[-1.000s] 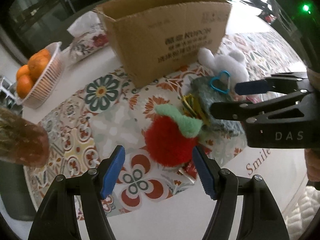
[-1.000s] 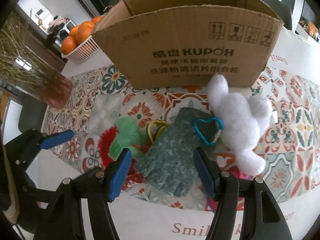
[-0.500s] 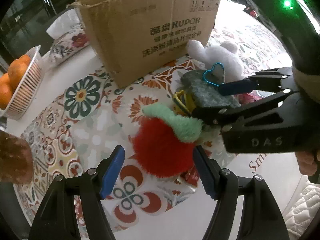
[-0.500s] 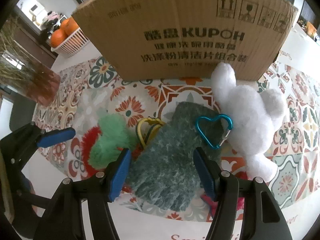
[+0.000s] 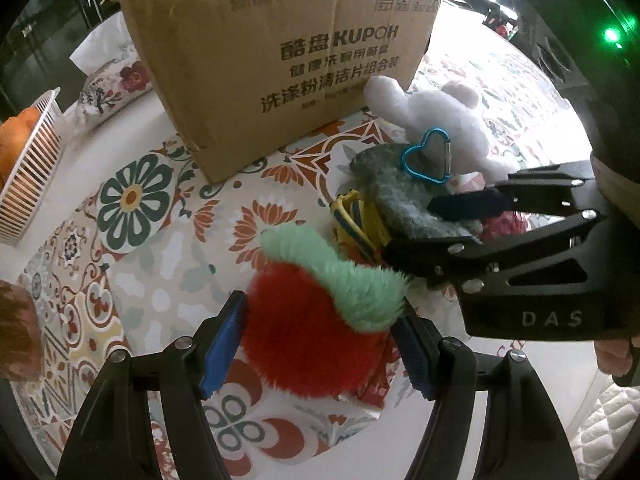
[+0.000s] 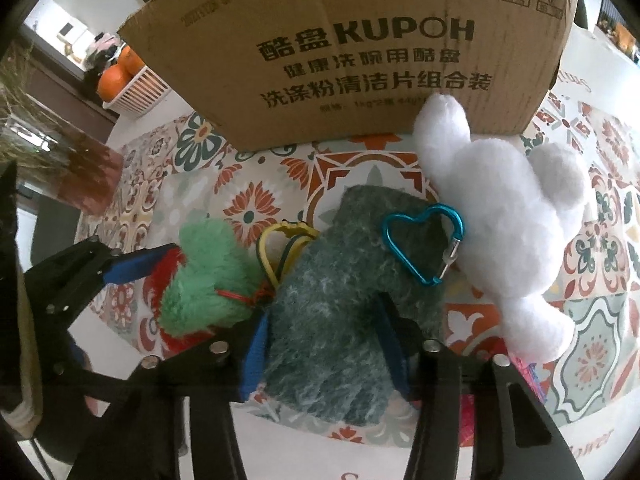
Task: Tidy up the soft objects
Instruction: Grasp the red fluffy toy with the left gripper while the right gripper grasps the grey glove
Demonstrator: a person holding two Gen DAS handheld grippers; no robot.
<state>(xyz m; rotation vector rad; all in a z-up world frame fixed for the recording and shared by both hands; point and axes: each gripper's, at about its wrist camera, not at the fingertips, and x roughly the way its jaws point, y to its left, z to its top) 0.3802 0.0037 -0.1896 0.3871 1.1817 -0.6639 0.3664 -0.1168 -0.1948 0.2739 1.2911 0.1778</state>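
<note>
A red fluffy plush with a green top (image 5: 316,320) lies on the patterned cloth. My left gripper (image 5: 320,344) has its blue pads on both sides of the plush, touching its fur. A dark green fuzzy plush (image 6: 344,312) with a blue heart carabiner (image 6: 424,240) lies beside it. My right gripper (image 6: 324,348) is shut on the green fuzzy plush. A white plush rabbit (image 6: 508,216) lies to the right. The cardboard box (image 6: 360,52) stands behind them.
A basket of oranges (image 5: 24,176) and a floral tissue pouch (image 5: 108,88) sit at the left. A brown vase (image 6: 68,164) stands at the left edge. Yellow bands (image 5: 356,220) lie between the plushes.
Both grippers moved forward and down onto the plushes. The right jaws closed on the green fuzzy plush; the left jaws narrowed around the red plush.
</note>
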